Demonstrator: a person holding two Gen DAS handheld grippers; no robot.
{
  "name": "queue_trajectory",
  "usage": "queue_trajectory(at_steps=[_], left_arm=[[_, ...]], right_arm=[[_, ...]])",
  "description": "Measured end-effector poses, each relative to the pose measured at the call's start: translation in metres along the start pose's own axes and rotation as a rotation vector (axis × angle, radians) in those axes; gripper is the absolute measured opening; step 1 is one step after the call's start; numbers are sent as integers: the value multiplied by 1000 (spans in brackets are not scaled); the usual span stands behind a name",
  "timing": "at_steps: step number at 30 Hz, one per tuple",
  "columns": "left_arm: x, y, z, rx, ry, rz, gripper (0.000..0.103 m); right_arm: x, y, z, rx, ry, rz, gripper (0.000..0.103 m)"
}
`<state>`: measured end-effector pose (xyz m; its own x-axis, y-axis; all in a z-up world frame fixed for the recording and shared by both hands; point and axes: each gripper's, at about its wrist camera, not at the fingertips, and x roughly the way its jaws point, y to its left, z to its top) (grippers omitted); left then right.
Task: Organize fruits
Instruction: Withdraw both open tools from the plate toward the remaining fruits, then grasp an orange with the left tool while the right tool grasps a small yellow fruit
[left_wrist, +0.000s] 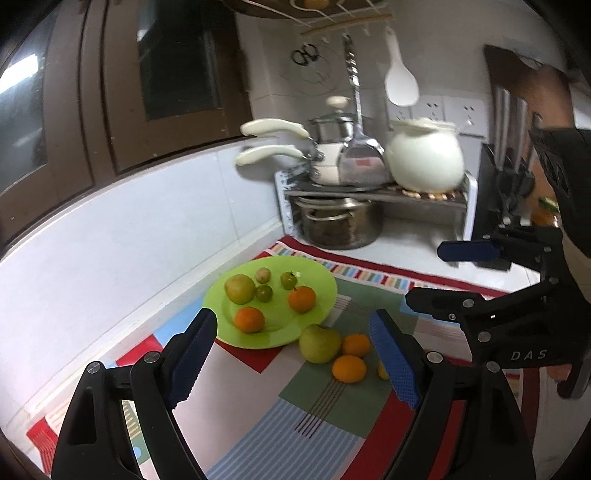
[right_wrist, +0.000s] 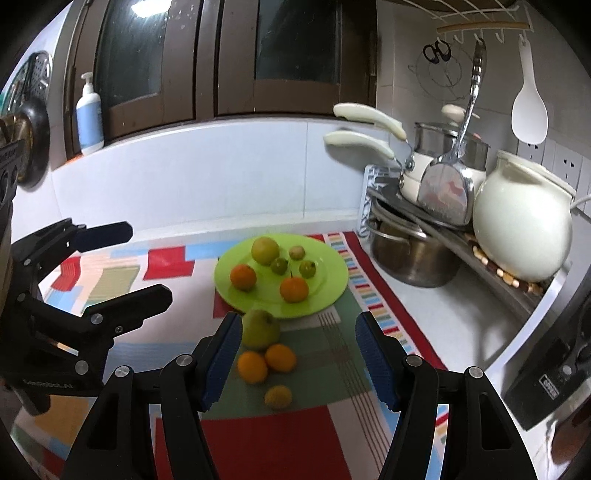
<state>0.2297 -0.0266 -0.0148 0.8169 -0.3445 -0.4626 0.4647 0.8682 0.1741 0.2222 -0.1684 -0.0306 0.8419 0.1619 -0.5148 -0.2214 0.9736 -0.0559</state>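
A lime green plate (left_wrist: 317, 295) (right_wrist: 332, 288) on a patchwork cloth holds two oranges (left_wrist: 250, 319) (right_wrist: 243, 276), a yellow-green apple (left_wrist: 240, 288) (right_wrist: 265, 250) and three small green fruits. Just off its near rim lie a green apple (left_wrist: 320, 343) (right_wrist: 260, 329), two oranges (left_wrist: 349, 368) (right_wrist: 252, 366) and a small yellow fruit (right_wrist: 277, 397). My left gripper (left_wrist: 295, 354) is open and empty above the cloth, short of the loose fruits. My right gripper (right_wrist: 295, 363) is open and empty, with the loose fruits between its fingers' line of sight. Each gripper also shows in the other view, right gripper (left_wrist: 424, 277) and left gripper (right_wrist: 144, 262).
A metal rack (right_wrist: 443, 236) with pans, a steel pot (right_wrist: 410, 258) and a white ceramic jar (right_wrist: 521, 229) stands at the back right. A knife block (left_wrist: 506, 177) is at far right. A wall and brown window frames run behind; a soap bottle (right_wrist: 89, 118) is on the sill.
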Motion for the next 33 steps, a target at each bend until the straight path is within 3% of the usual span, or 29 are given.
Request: queue_trajectory(at_steps=[8, 16, 21, 33], left_arm=[[18, -13, -25, 98, 43, -71, 84], [50, -18, -42, 116, 123, -173, 70], [68, -20, -48, 124, 172, -216, 60], [94, -20, -57, 61, 258, -278, 57]], right_arm=[[15, 8, -26, -48, 87, 0, 64], [39, 14, -48, -94, 155, 37, 64], [59, 9, -56, -79, 207, 73, 56], [89, 5, -68, -35, 278, 162, 36]])
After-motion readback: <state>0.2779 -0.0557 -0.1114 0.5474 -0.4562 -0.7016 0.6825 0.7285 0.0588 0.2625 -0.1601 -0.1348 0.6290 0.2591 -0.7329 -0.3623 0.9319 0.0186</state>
